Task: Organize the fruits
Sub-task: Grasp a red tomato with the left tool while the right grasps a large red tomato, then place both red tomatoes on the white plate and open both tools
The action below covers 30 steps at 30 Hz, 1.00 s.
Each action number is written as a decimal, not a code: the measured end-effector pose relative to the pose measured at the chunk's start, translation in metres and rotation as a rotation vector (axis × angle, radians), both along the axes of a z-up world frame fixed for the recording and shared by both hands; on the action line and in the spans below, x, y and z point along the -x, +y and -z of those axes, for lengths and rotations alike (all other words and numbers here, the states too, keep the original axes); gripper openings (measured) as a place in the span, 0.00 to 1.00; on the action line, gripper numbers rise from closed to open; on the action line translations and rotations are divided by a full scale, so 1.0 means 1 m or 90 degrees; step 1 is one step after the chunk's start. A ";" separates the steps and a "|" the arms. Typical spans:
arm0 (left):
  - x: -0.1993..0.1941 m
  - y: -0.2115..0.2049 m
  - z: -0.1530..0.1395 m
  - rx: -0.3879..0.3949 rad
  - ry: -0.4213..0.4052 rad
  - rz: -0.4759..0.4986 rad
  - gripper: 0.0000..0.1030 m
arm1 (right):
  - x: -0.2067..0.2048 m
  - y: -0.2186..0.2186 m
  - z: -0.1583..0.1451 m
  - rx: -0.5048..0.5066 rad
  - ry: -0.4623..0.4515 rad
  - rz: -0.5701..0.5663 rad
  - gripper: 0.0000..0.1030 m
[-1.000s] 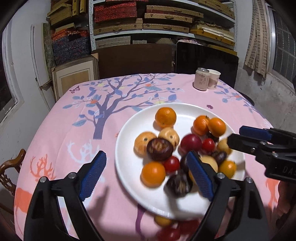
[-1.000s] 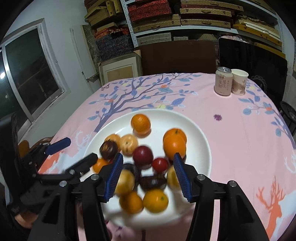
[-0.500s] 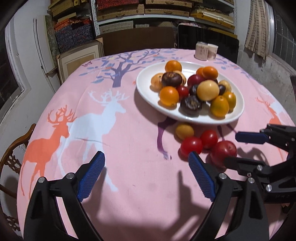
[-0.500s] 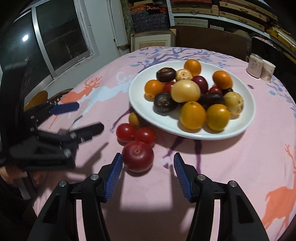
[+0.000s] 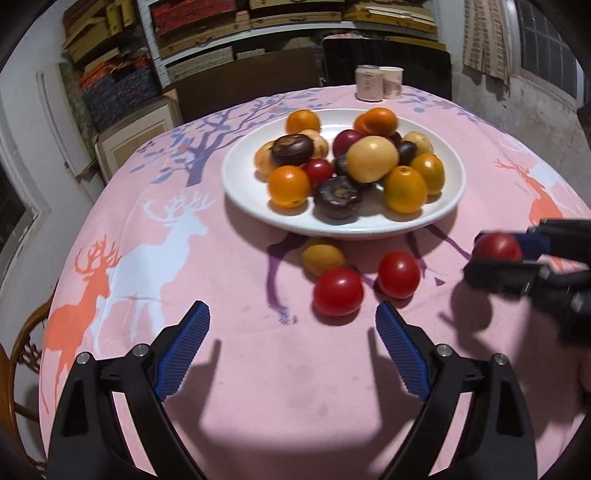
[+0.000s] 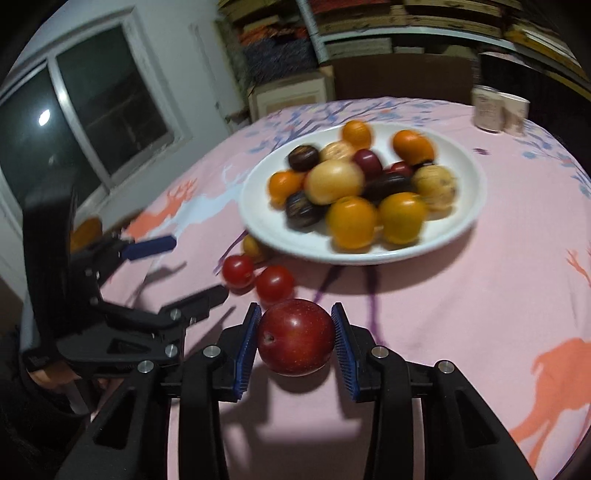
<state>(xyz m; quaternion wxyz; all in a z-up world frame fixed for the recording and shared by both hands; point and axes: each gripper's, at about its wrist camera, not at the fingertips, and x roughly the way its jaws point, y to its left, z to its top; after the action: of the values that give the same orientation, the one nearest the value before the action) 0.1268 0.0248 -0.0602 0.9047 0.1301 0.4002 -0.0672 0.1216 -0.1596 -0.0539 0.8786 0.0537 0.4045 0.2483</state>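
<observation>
A white plate [image 5: 243, 184] [image 6: 469, 218] holds several oranges, dark plums and yellow fruits. On the pink cloth in front of it lie two red tomatoes [image 5: 338, 291] [image 5: 399, 275] [image 6: 275, 282] [image 6: 238, 271] and a small yellow fruit [image 5: 322, 256] [image 6: 251, 247]. My right gripper [image 6: 296, 341] is shut on a red plum [image 6: 295, 341] [image 5: 496, 247], just above the cloth. My left gripper [image 5: 291, 347] is open and empty, just short of the tomatoes.
A can [image 5: 367, 83] and a paper cup [image 5: 392, 82] stand at the table's far edge. Dark chairs [image 5: 388, 62] and shelves of boxes [image 5: 221, 26] are behind the table. A wooden chair [image 5: 22, 343] is at the left edge.
My right gripper has closed on the red plum and lifted it slightly. My left gripper has moved forward toward the tomatoes and stays open.
</observation>
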 end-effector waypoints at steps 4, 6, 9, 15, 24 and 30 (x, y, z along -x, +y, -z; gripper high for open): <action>-0.013 -0.006 0.007 0.000 0.020 0.005 0.81 | -0.005 -0.022 0.010 -0.034 0.035 0.035 0.38; -0.021 -0.003 0.011 0.014 0.045 0.006 0.61 | -0.004 -0.023 0.010 -0.042 0.035 0.034 0.38; -0.022 -0.005 0.010 0.035 0.046 0.025 0.32 | -0.006 -0.020 0.009 -0.044 0.037 0.025 0.38; -0.012 -0.011 0.005 0.050 0.028 0.051 0.28 | -0.009 -0.031 0.012 -0.064 0.043 0.034 0.39; 0.011 -0.002 -0.017 0.115 -0.001 0.053 0.28 | -0.003 -0.027 0.003 -0.050 0.015 0.028 0.39; 0.006 -0.006 -0.043 0.116 -0.042 0.061 0.28 | -0.015 -0.025 -0.023 -0.038 -0.006 0.024 0.39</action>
<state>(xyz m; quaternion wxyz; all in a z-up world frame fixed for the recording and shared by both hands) 0.1208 0.0189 -0.0167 0.9211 0.0689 0.3559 -0.1424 0.1371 -0.1845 -0.0314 0.8828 0.0865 0.3919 0.2441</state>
